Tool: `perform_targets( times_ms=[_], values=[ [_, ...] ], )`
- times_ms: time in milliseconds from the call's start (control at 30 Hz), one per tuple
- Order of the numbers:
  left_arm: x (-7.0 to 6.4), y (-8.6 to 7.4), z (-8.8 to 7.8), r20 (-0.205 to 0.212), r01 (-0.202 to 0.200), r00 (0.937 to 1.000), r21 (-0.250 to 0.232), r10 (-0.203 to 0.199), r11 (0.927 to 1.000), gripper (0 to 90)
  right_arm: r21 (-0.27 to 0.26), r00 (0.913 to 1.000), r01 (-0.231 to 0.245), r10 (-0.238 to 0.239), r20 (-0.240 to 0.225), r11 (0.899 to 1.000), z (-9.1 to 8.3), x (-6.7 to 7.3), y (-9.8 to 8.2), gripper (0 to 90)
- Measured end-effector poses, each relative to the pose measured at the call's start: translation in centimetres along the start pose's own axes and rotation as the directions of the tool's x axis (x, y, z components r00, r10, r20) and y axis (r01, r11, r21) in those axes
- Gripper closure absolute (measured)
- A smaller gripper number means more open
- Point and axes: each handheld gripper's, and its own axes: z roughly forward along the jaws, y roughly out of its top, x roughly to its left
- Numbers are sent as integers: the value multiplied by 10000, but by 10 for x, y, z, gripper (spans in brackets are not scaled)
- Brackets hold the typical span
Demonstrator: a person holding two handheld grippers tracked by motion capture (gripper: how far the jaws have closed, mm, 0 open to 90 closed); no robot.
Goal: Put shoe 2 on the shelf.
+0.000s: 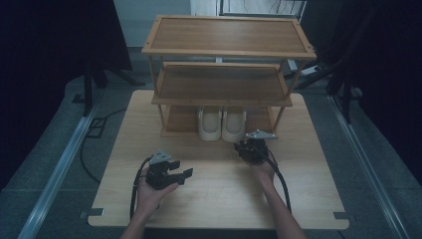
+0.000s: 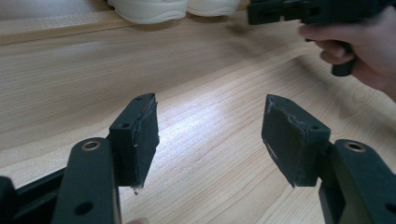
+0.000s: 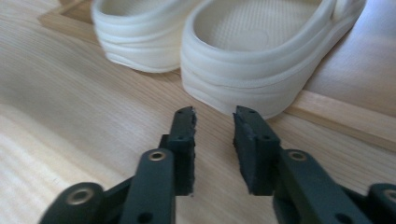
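Two white shoes sit on the bottom shelf, not picked up yet

The right hand-held gripper [image 3: 214, 116] is narrow, holds nothing, and the shoes [image 1: 221, 124] are just at its 12 o'clock; the left hand-held gripper [image 2: 210, 135] is wide and empty over the tabletop [image 1: 219, 199]; any grabbing seems still to come
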Motion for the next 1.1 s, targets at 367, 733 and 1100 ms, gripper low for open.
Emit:
perform_targets(
  times_ms=[367, 733, 1100],
  values=[
    [-2, 0, 0, -29, -82, 10000, 51, 82, 10000, 367, -440, 9976, -286, 257, -644, 9986, -37, -8, -17, 541],
    [2, 1, -7, -27, -83, 10000, -90, 83, 9999, 365, -553, 9968, -185, 141, -782, 9983, -76, -15, -40, 513],
    [4, 0, -5, -102, -70, 9999, -3, 70, 10000, 365, -1065, 9985, -532, 517, -171, 9929, -125, -41, -85, 520]
  ],
)
